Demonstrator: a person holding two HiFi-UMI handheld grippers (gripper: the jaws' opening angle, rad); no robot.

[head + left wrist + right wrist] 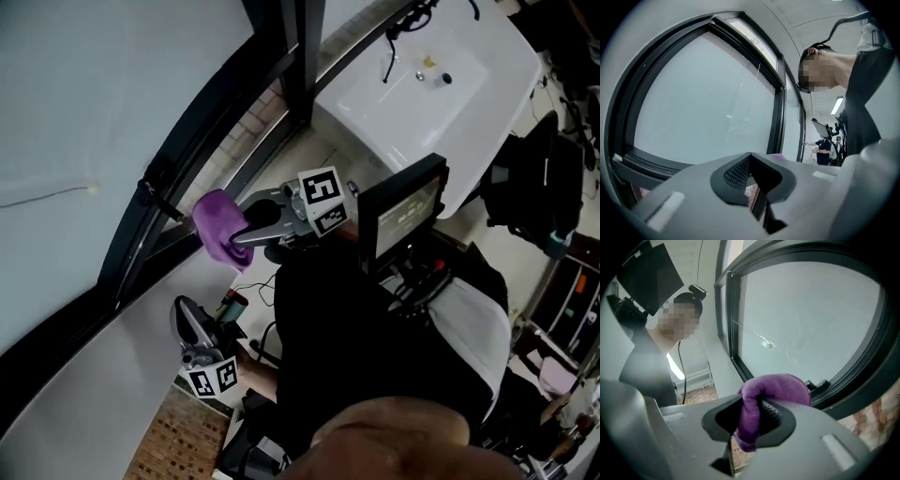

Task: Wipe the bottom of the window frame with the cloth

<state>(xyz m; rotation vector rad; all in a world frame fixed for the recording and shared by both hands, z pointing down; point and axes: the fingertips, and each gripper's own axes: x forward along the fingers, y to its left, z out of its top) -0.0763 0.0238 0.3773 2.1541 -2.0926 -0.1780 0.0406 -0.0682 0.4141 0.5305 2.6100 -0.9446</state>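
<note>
One cloth (220, 226), purple, soft and fleecy, is bunched into a rounded wad. It sits at about 9 o'clock from the middle of the head view, just beside the dark window frame (211, 131). I cannot tell whether it touches the rail.

There are two grippers, both of smooth grey plastic, and each carries one cube with black-and-white square markers. The right gripper (246, 228) is clamped on the cloth. In the right gripper view a fold of the cloth (776, 385) hangs down between the ribbed black pads (771, 412) and bulges over the top of them. The left gripper (186, 314) lies at 7 o'clock, well apart from the cloth. In its own view the left gripper (750, 164) has its jaws drawn together at the tips with nothing between them.

The frame is a set of straight, dark, metal-looking bars around pale frosted glass (94, 94). One white, glossy, rectangular sink (422, 89) stands at 1 o'clock. One flat black screen (403, 214) sits just right of the middle. Brown brick-patterned floor (178, 441) shows at 7 o'clock.
</note>
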